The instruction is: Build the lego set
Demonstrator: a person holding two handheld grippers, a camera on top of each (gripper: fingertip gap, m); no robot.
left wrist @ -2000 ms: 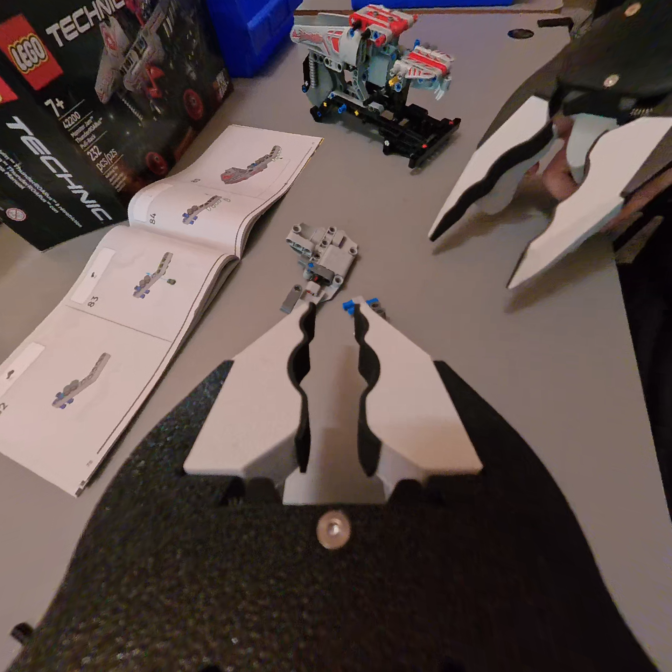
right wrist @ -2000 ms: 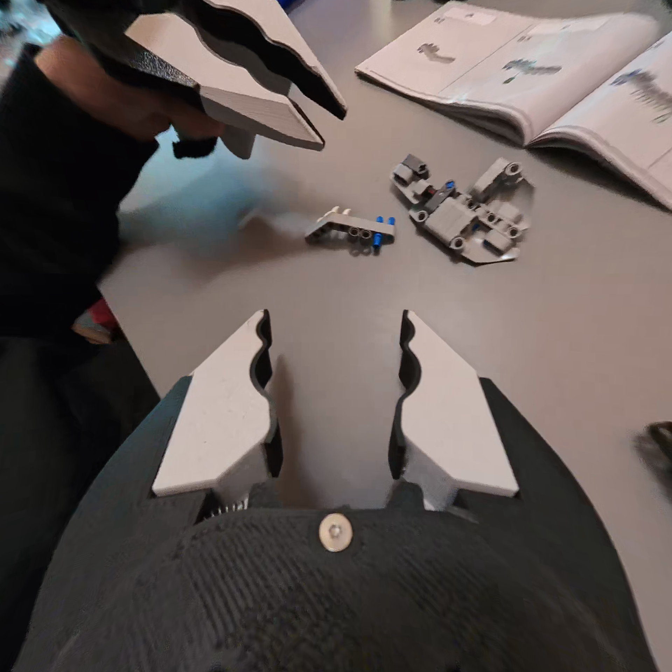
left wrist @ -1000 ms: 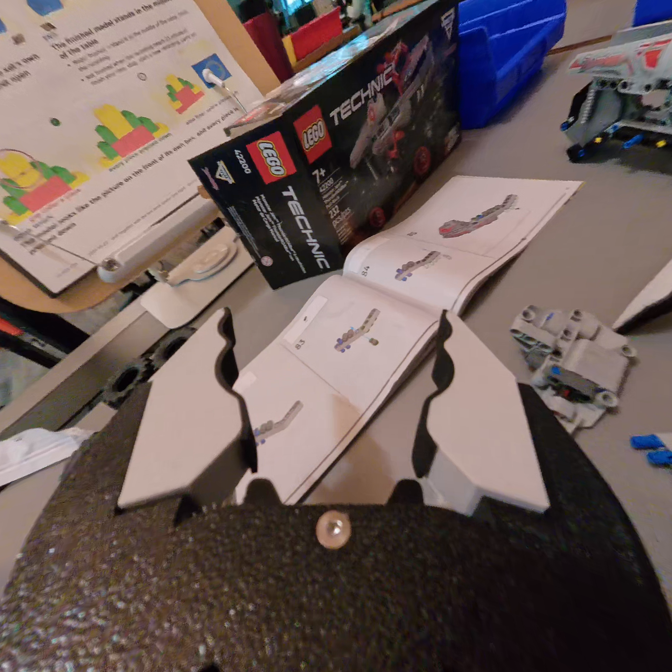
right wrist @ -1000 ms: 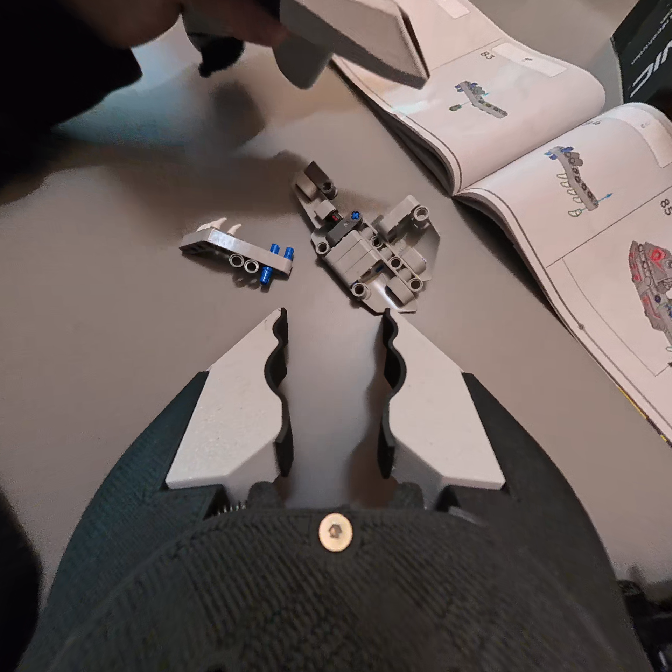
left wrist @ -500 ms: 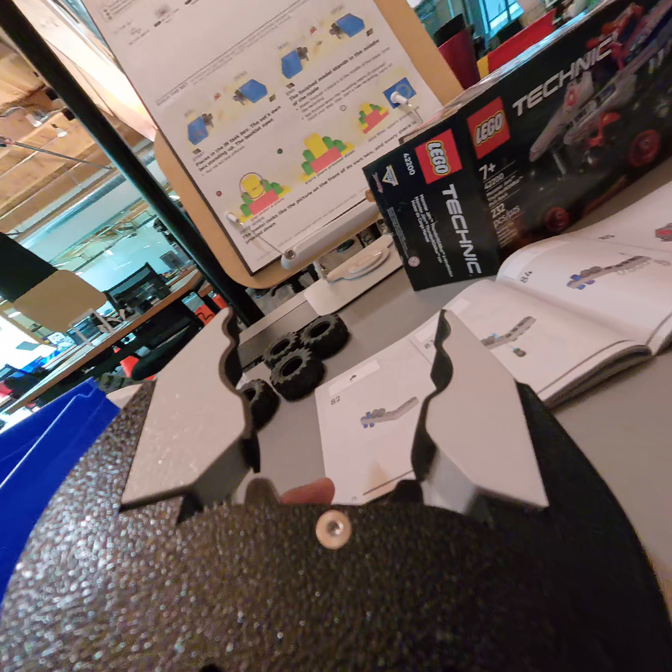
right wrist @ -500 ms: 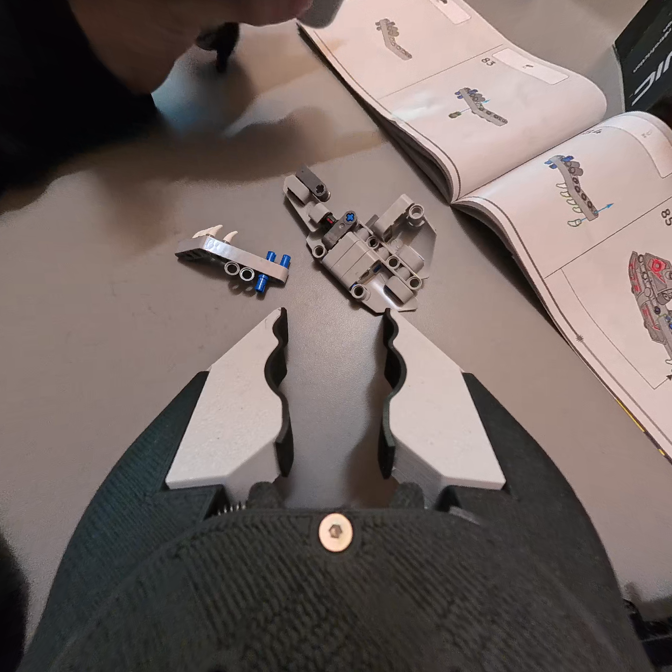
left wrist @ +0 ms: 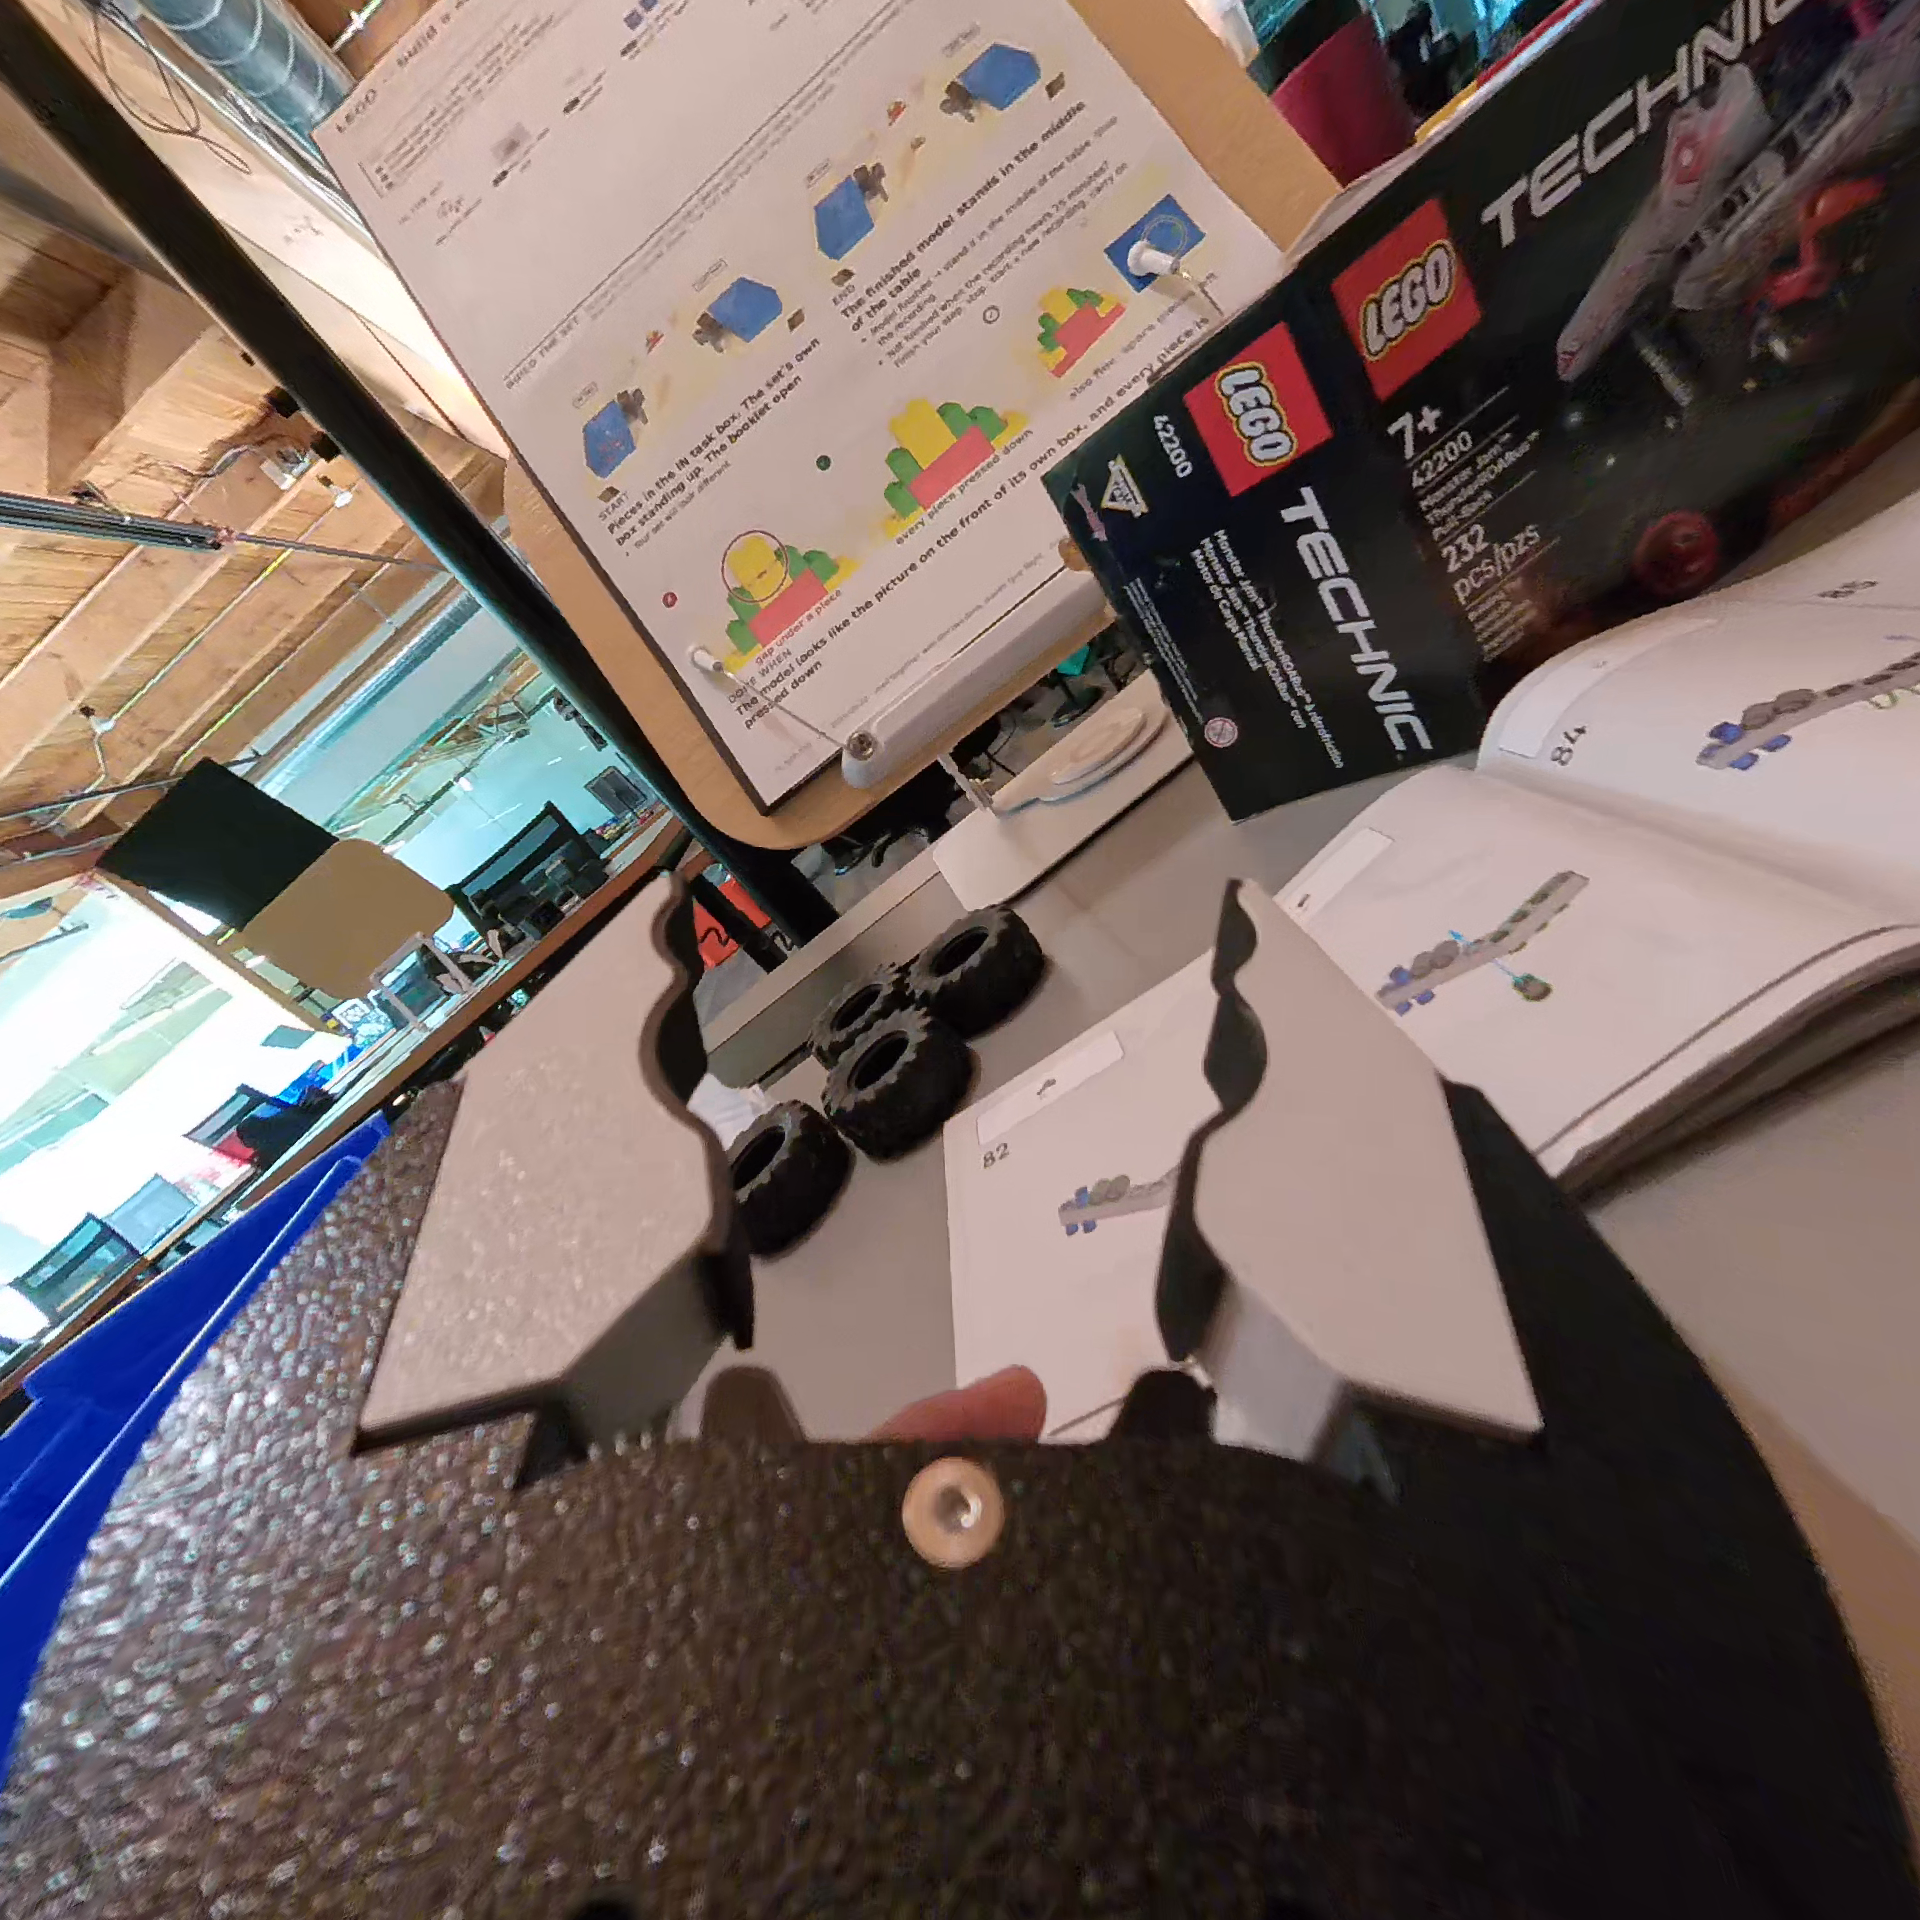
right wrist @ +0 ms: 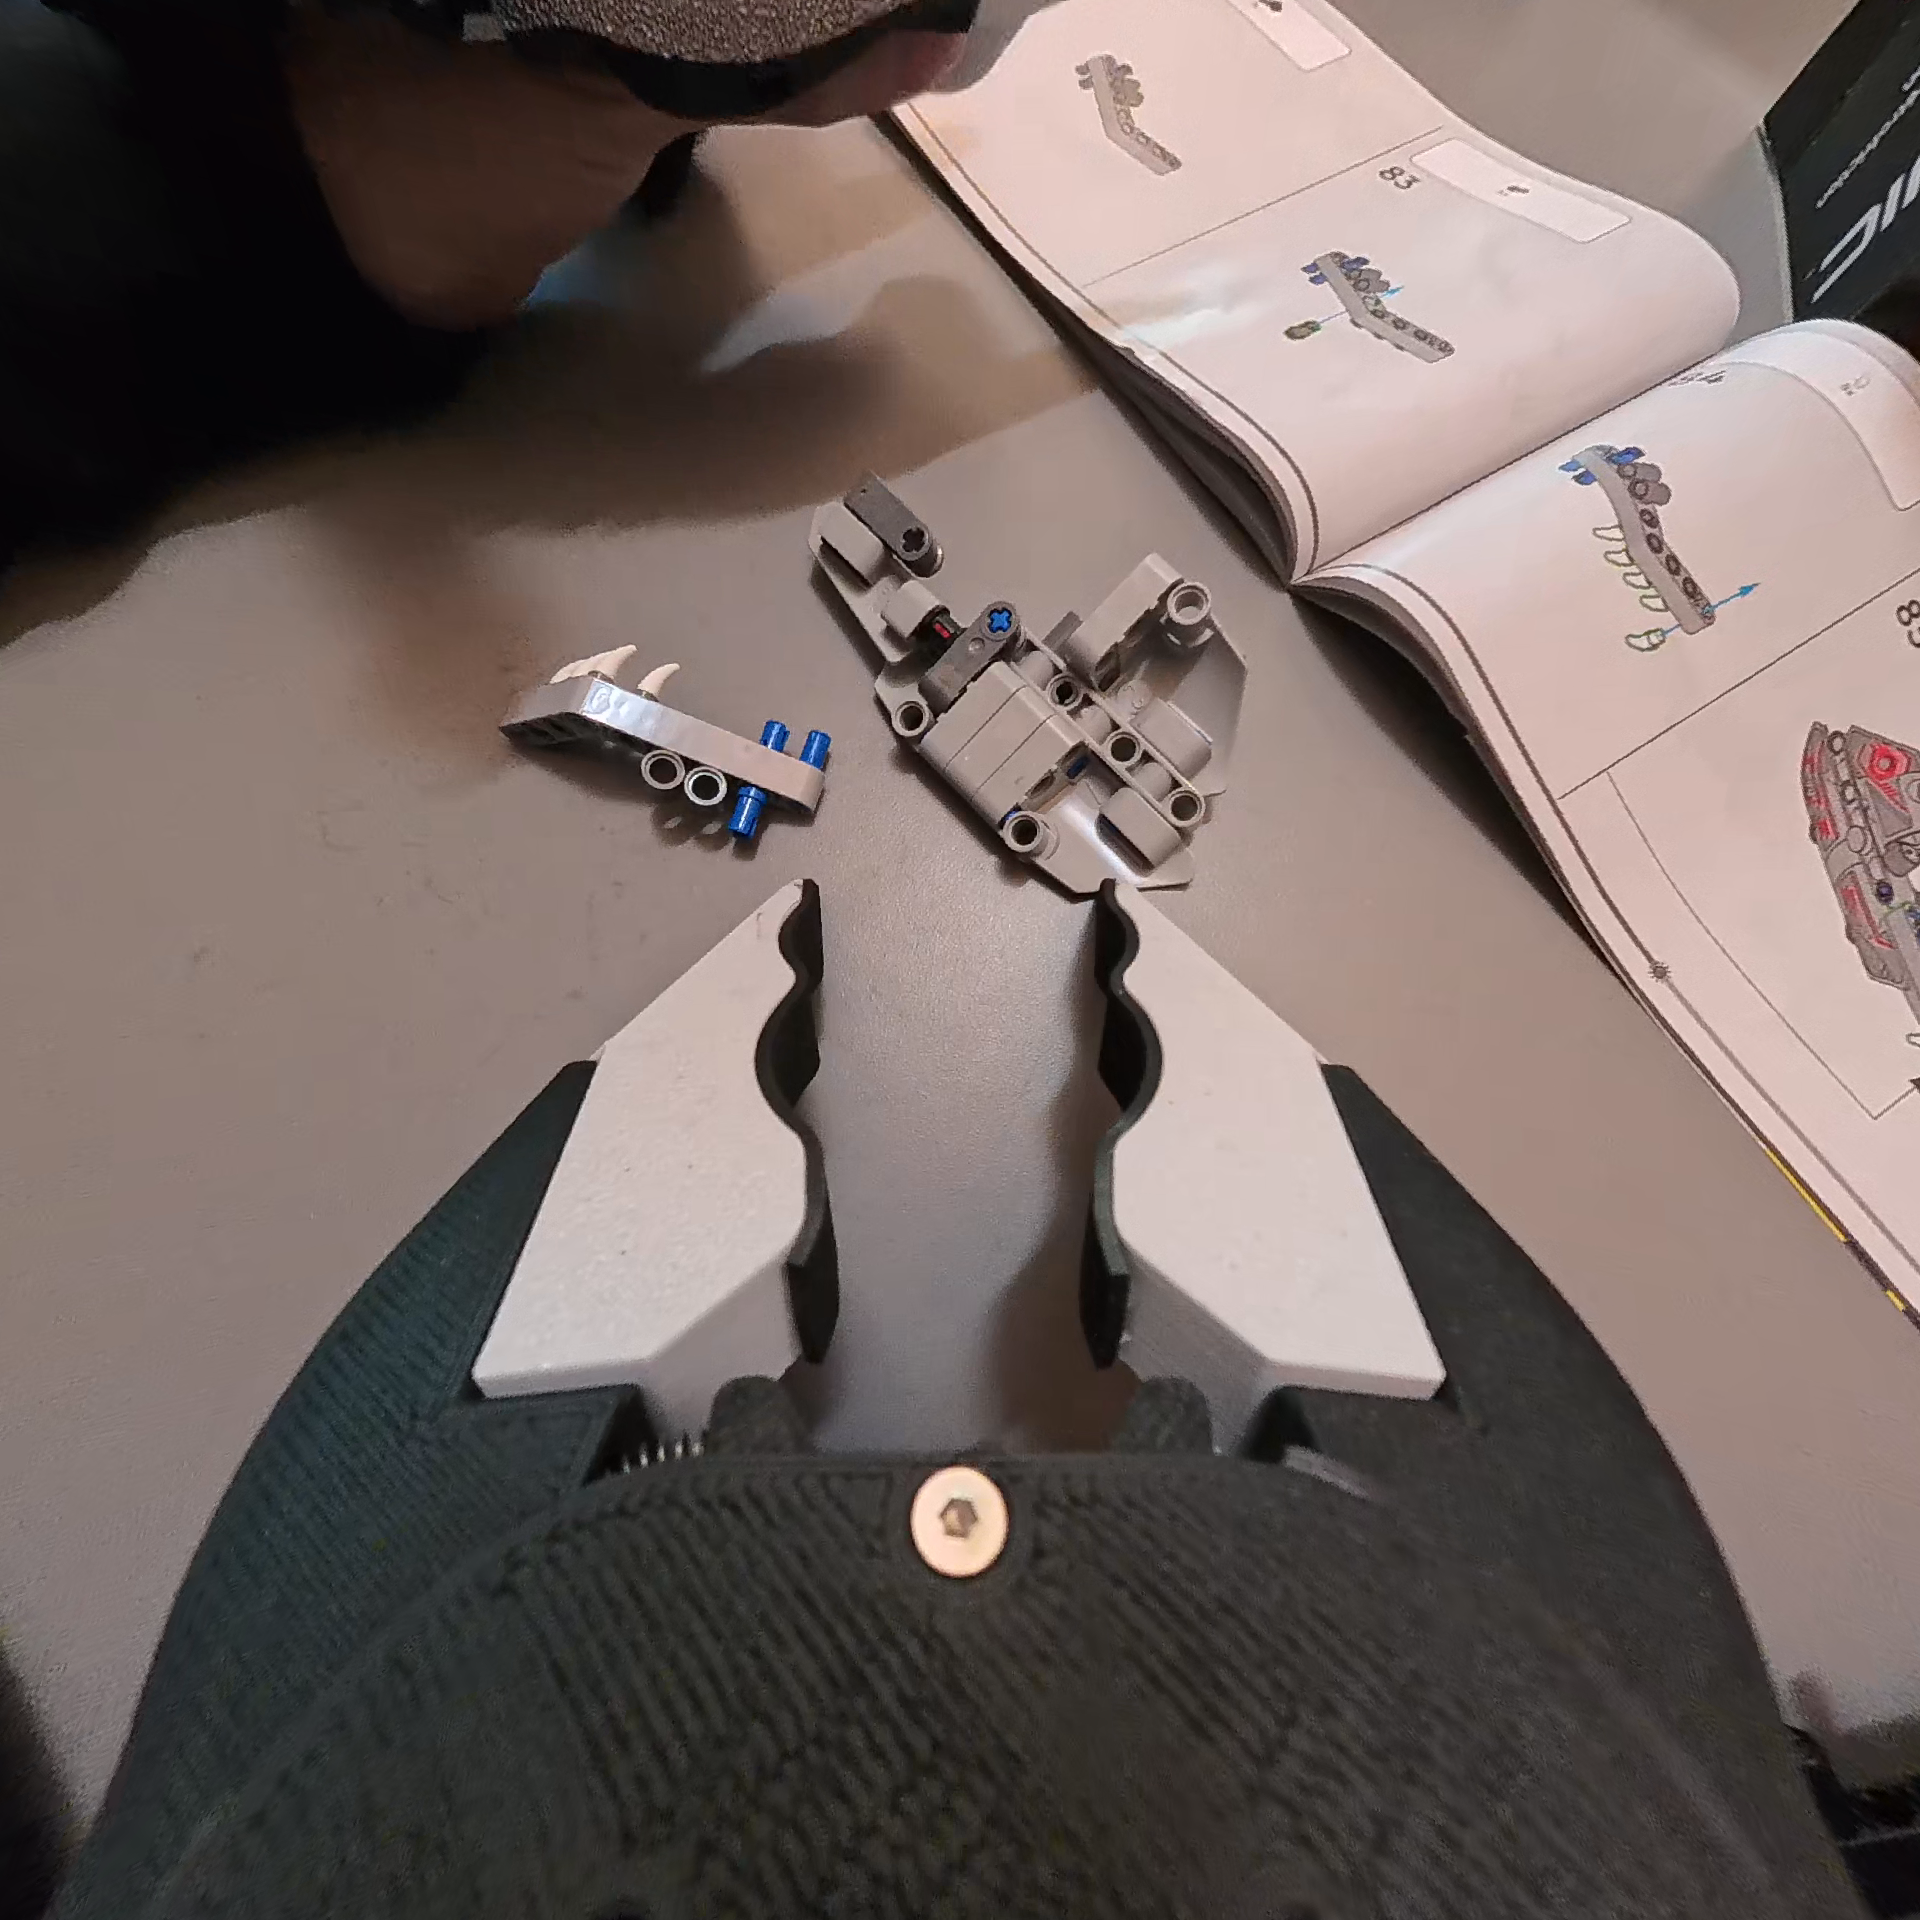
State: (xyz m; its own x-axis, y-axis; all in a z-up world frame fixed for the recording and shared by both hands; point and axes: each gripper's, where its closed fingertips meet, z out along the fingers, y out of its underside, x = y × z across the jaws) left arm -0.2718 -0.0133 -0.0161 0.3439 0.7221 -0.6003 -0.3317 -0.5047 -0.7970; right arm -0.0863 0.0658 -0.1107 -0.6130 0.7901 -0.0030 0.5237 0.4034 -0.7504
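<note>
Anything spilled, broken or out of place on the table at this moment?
Nothing stands out. Four black rubber tyres sit grouped beside the open instruction booklet. The grey beam with white teeth and blue pins and the grey sub-assembly lie apart, flat on the table. Both grippers are open and empty.

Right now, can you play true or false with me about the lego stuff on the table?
1. The right gripper holds the grey beam with white claws and blue pins. False: its jaws are open and empty, and the beam lies on the grey table.
2. Four black rubber tyres sit beside the open white instruction booklet. True.
3. The left gripper is open. True.
4. The chunky grey lego assembly rests on the booklet. False: it lies on the table beside it.
</note>
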